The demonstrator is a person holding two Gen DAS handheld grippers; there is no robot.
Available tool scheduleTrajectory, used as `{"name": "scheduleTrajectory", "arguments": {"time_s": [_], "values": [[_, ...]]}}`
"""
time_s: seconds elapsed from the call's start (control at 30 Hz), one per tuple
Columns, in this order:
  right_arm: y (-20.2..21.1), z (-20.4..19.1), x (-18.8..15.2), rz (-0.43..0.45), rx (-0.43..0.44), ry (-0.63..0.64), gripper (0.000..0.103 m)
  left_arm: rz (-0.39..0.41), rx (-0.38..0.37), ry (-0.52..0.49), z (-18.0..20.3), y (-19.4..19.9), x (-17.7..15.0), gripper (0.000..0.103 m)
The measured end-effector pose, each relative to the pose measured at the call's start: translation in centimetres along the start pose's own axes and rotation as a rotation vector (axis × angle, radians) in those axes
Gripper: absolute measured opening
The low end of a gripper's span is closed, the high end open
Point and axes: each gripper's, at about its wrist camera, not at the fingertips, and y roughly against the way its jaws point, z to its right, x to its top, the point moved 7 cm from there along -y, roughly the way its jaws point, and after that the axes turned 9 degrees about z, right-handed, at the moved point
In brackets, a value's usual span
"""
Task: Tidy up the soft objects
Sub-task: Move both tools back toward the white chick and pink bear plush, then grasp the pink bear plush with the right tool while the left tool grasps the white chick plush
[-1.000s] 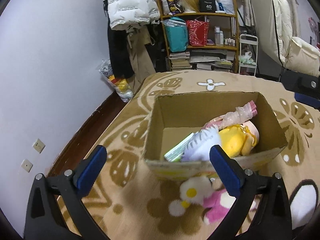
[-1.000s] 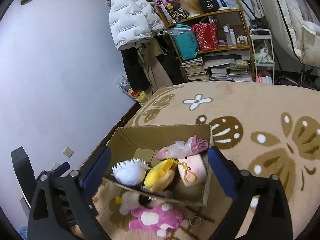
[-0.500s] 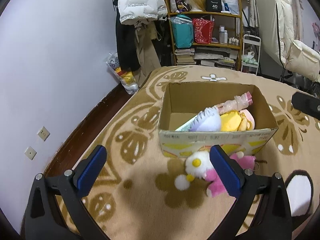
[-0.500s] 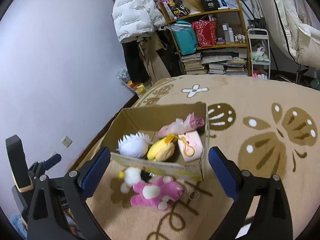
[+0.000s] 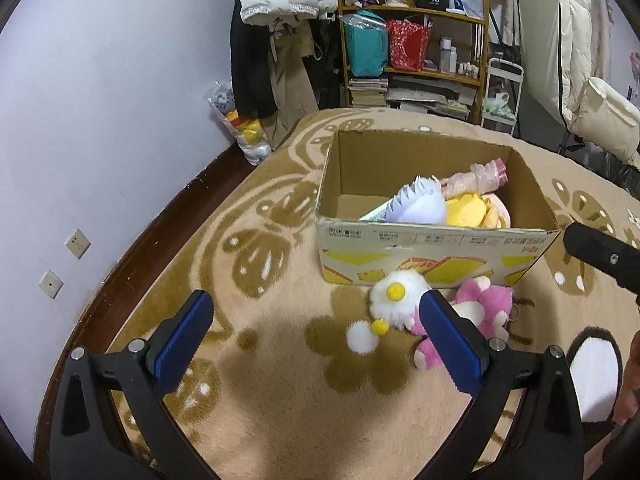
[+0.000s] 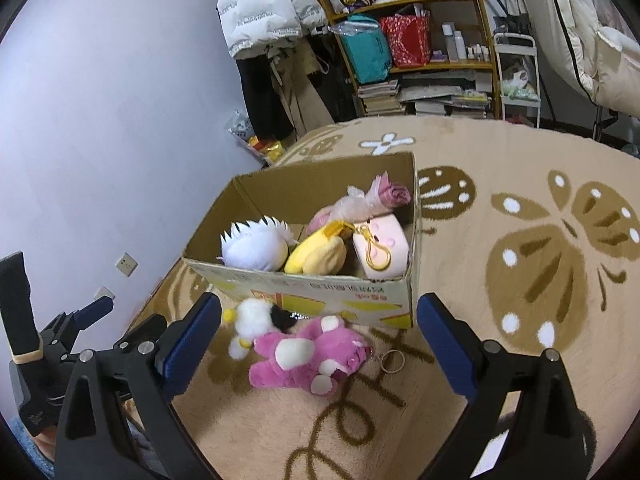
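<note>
Right wrist view: pink plush point(image 6: 308, 356) lay on the rug point(image 6: 520, 184), just in front of the cardboard box point(image 6: 316, 292), touching or nearly touching its front wall. White fluffy plush point(image 6: 256, 320) with yellow bits sat beside it on the left, pressed against it, also at the box front. A metal key ring point(image 6: 390, 360) lay on the rug at the pink plush's right end. Inside the box: white spiky plush point(image 6: 256, 246) at left, yellow plush point(image 6: 316, 254) in the middle, pale pink plush point(image 6: 382, 252) with a gold clasp at right, and a plastic-wrapped pink item point(image 6: 364, 204) behind them. Right gripper point(image 6: 318, 322) was wide, nothing between the blue pads, hanging above the two plush toys on the rug, no contact. Left wrist view: left gripper point(image 5: 316, 332) was also wide and held nothing, above the rug short of the box; the white fluffy plush point(image 5: 394, 296) sat near its right pad, not touching as far as I could tell. Farther out: wooden shelf point(image 6: 420, 32) with books, bags and bottles, white puffer jacket point(image 6: 264, 8) hanging by the wall.
</note>
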Motion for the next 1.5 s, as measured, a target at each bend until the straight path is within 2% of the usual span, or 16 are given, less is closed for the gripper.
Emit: {"name": "scheduleTrajectory", "arguments": {"time_s": [0.57,1.07,1.2,1.5], "values": [[-4.9,1.5,-2.8,-0.109,-0.004,-0.067,0.102,-0.074,-0.028,-0.034,1.9,-3.5,-1.3,0.102],[-7.6,1.9,-4.6,-0.198,0.0,-0.096,0.102,-0.123,-0.062,-0.059,3.4,-6.3,-1.8,0.102],[-8.3,2.3,-5.0,-0.224,0.01,-0.129,0.094,-0.142,-0.075,-0.066,3.9,-7.3,-2.2,0.102],[-9.8,3.1,-5.8,-0.275,0.015,-0.165,0.088,-0.2,-0.093,-0.052,4.4,-9.5,-3.2,0.102]]}}
